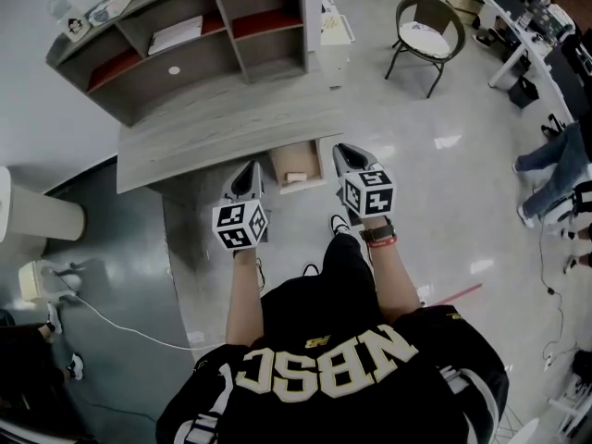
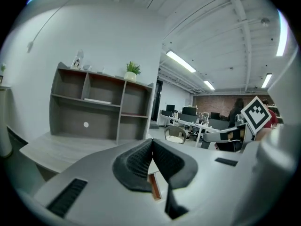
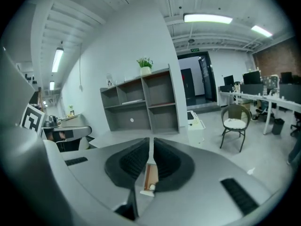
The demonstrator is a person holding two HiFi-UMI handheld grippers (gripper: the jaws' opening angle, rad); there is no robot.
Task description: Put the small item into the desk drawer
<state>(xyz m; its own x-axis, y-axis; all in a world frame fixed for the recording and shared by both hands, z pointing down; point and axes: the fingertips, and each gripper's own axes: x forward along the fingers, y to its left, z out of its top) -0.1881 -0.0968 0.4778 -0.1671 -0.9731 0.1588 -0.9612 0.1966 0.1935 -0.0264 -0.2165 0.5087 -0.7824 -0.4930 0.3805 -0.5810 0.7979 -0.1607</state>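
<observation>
Left gripper [image 1: 250, 170] and right gripper [image 1: 341, 152], closed, empty, flank the open drawer [image 1: 279, 163].

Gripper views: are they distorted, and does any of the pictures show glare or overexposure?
Left gripper view: strong fisheye with dark rounded corners, the shelf unit looks skewed, and the ceiling light strips are bright. Right gripper view: the same fisheye bending, and the ceiling lamp is overexposed to plain white. Head view: fairly sharp, with white glare patches on the glossy floor and the desk edges slightly curved.

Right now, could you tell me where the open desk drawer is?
In the head view the drawer juts out below the desk edge, between the left gripper and right gripper.
</observation>
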